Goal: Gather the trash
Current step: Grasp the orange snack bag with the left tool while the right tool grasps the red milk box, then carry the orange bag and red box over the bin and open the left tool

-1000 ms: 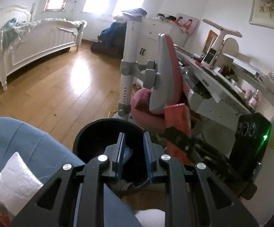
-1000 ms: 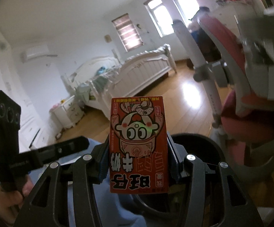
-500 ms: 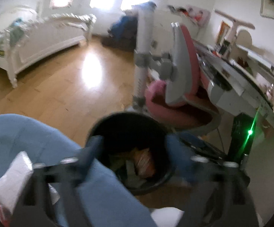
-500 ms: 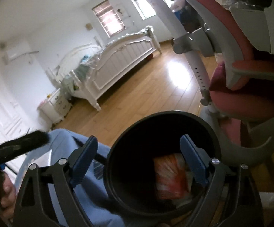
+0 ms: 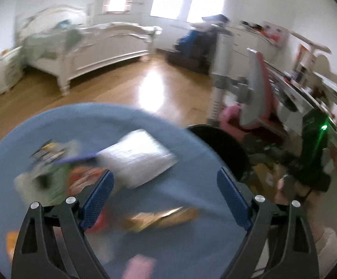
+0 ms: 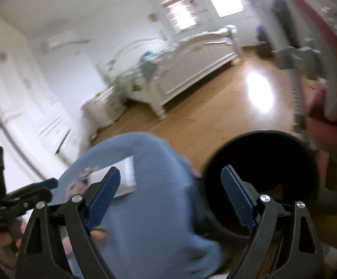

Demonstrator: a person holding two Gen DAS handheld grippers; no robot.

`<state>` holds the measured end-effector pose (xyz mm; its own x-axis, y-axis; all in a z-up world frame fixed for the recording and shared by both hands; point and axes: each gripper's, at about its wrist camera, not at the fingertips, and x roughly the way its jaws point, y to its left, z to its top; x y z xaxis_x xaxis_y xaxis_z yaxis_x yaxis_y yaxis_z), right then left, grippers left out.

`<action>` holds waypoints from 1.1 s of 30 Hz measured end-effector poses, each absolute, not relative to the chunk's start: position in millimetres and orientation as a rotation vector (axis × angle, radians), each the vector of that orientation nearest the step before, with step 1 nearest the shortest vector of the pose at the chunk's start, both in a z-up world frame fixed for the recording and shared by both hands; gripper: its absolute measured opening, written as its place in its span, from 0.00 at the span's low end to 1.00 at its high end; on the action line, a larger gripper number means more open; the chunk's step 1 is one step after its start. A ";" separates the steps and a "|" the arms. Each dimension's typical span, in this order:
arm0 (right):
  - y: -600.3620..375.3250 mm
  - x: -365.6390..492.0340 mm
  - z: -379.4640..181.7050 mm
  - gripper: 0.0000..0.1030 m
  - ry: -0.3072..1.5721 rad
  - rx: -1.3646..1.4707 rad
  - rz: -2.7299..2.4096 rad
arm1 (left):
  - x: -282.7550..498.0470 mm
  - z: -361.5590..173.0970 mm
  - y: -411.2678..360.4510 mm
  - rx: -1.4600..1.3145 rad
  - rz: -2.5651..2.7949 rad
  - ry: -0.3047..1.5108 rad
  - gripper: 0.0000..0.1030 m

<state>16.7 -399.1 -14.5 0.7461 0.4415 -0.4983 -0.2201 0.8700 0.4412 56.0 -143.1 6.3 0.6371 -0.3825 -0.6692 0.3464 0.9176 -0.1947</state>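
My left gripper is open and empty above a round blue table. On the table lie a white packet, a green and orange wrapper, a yellow-brown wrapper and a pink piece, all blurred. A black bin stands past the table's right edge. My right gripper is open and empty, with the blue table under it and the black bin just to its right. The left gripper also shows in the right wrist view.
A pink and grey chair stands behind the bin, beside a cluttered desk. A white bed is across the wooden floor. The right gripper's body with a green light is at the right.
The right gripper let the red snack packet fall into the bin and is now open. The left gripper opened too. Both views swung left from the bin toward the blue table.
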 end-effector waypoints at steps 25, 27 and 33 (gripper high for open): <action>-119.9 49.5 -32.3 0.85 1.030 0.006 0.558 | 29.0 -63.4 45.6 -0.143 -0.071 0.935 0.54; -118.9 54.2 -37.5 0.83 1.041 -0.027 0.530 | 31.0 -62.3 48.3 -0.162 -0.086 0.930 0.54; -116.7 53.7 -46.0 0.60 1.033 -0.122 0.488 | 28.9 -63.5 58.7 -0.217 -0.123 0.913 0.53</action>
<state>53.7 -116.7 -46.0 0.4163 0.3315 -0.8467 -0.4439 0.8867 0.1290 28.9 58.6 -63.5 0.6066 -0.1977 -0.7701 0.0139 0.9711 -0.2383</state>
